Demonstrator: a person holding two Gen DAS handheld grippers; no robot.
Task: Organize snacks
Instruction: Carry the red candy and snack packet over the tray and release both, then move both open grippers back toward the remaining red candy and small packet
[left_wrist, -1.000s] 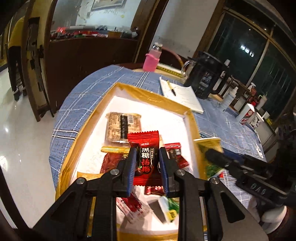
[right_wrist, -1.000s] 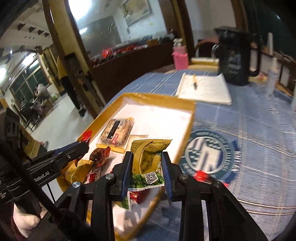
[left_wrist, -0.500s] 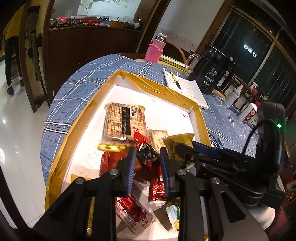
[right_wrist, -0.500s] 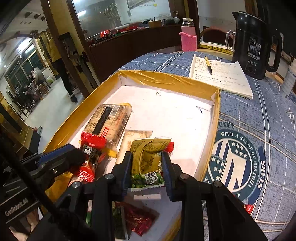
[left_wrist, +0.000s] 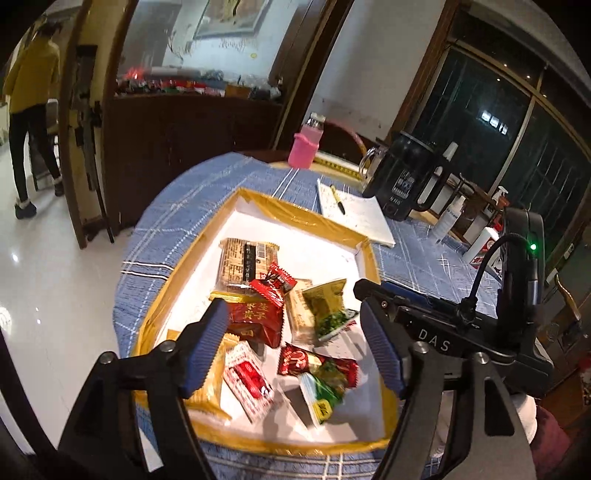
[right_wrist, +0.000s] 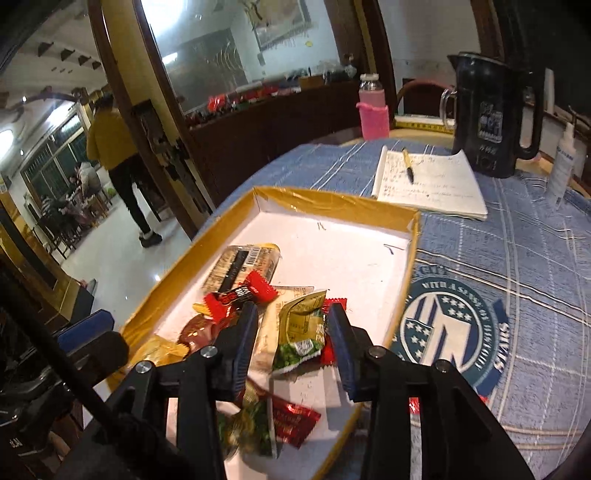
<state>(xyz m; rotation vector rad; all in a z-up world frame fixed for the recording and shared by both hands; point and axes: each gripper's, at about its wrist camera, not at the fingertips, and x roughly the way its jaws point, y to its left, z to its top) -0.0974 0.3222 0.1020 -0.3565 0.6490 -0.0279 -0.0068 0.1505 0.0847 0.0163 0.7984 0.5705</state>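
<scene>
Left gripper (left_wrist: 291, 343): jaws spread wide, empty. Right gripper (right_wrist: 291, 343): jaws parted around the green-and-gold snack packet (right_wrist: 301, 328), which lies in the yellow-rimmed tray (right_wrist: 413, 236) at its 5 o'clock. Withdraw both straight upward; avoid dragging neighbouring wrappers.

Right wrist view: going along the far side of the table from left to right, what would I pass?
Pink-sleeved bottle → pen lying on the open notebook → black kettle → white spray bottle.
</scene>
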